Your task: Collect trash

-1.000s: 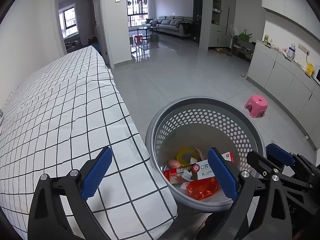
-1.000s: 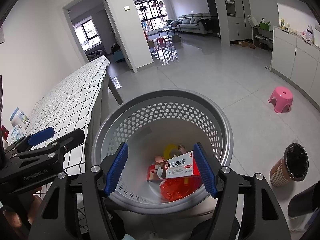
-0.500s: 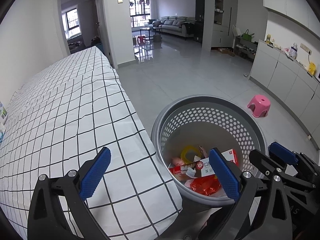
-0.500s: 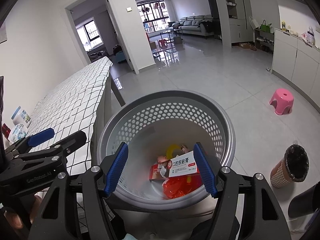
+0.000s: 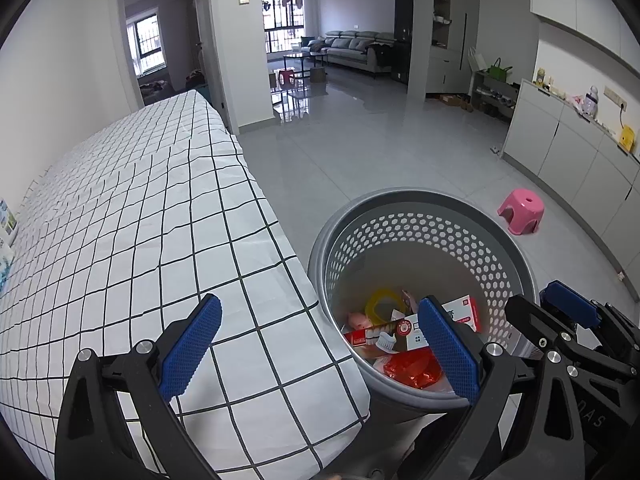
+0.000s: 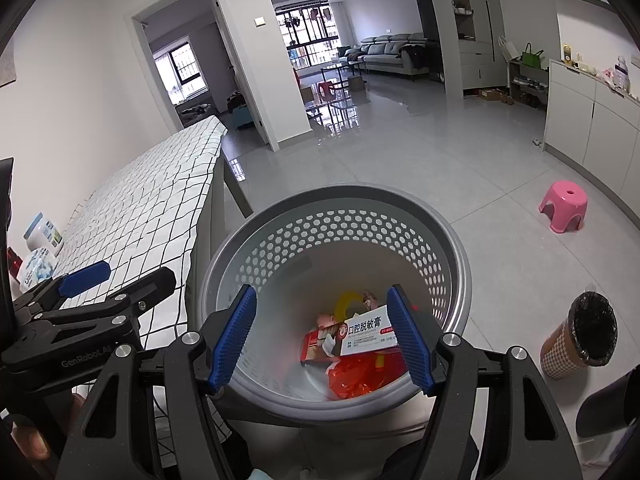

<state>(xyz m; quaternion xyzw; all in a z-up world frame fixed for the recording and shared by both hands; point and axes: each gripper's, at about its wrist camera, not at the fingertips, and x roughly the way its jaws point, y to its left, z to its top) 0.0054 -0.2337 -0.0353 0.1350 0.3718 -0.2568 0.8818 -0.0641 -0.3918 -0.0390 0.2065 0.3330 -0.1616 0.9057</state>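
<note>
1. Left wrist view: the left gripper (image 5: pixel 320 346) has its blue-padded jaws spread wide apart with nothing between them. One finger hangs over the checked tablecloth (image 5: pixel 132 220), the other over the near rim of the basket (image 5: pixel 424 200).
2. The grey perforated basket stands on the tiled floor (image 5: pixel 360 152), touching the hanging edge of the tablecloth. Inside it, at the bottom, lie a red-and-white toothpaste box (image 5: pixel 400 330), a yellow ring (image 5: pixel 382 300), a crumpled red wrapper (image 5: pixel 412 372) and a small pink item (image 5: pixel 358 320).
3. To the right of the basket, the right gripper (image 5: pixel 568 312) shows only in part. A pink stool (image 5: pixel 520 210) stands beyond the basket, well apart from it, near the white cabinets (image 5: pixel 576 152).
4. Right wrist view: the right gripper (image 6: pixel 322 332) sits directly above the basket (image 6: pixel 340 204), jaws held broadly open and gripping nothing.
5. The toothpaste box (image 6: pixel 352 334) lies in the basket between the two pads as seen from here, with the red wrapper (image 6: pixel 356 372) under it and the yellow ring (image 6: pixel 348 300) behind.
6. Left of the basket, the left gripper (image 6: pixel 84 280) reaches over the tablecloth (image 6: pixel 152 200). Right of the basket stand a small bin with a black liner (image 6: pixel 580 336) and, farther off, the pink stool (image 6: pixel 562 206).
</note>
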